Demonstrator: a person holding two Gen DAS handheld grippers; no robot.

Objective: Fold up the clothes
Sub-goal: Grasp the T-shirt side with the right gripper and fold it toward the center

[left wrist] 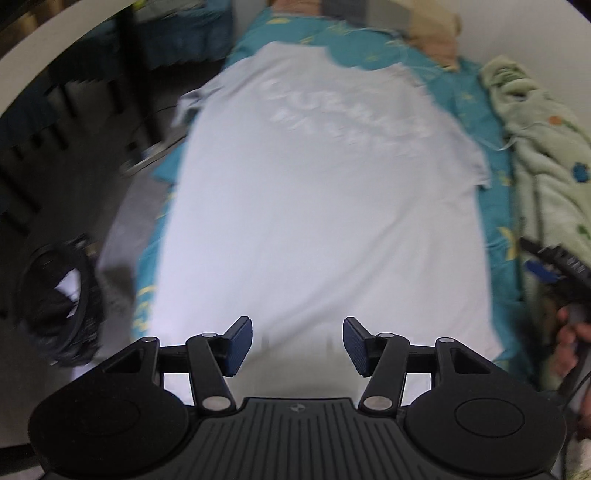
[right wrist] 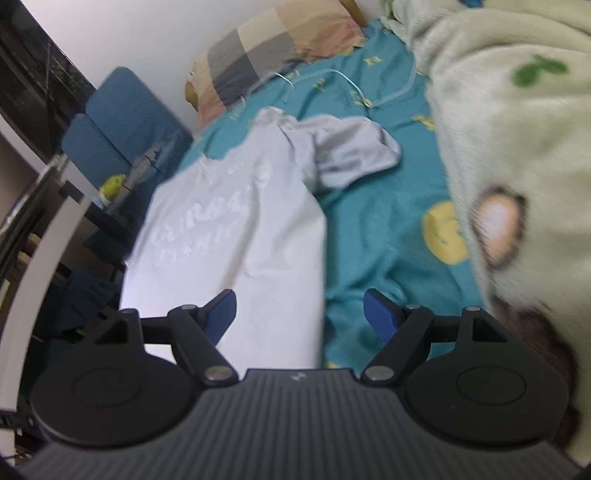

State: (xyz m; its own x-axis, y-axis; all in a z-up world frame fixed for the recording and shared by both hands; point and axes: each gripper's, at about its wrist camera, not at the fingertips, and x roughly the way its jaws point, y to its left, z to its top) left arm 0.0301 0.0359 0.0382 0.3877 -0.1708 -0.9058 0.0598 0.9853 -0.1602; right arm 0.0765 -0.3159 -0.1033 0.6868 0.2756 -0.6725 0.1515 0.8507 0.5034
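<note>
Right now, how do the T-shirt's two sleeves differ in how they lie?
In the right wrist view, the right-hand sleeve spreads well out from the white T-shirt, bunched and rumpled on the teal sheet. In the left wrist view, the left-hand sleeve shows only a short stub by the bed's edge. Both are unfolded.

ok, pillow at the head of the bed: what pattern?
Checked pillow: grey, beige and pink blocks. Clearest in the right wrist view.

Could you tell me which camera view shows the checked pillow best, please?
The right wrist view: the pillow lies nearly whole against the wall, its checks clear. The left wrist view catches only a blurred tan corner beyond the shirt.
</note>
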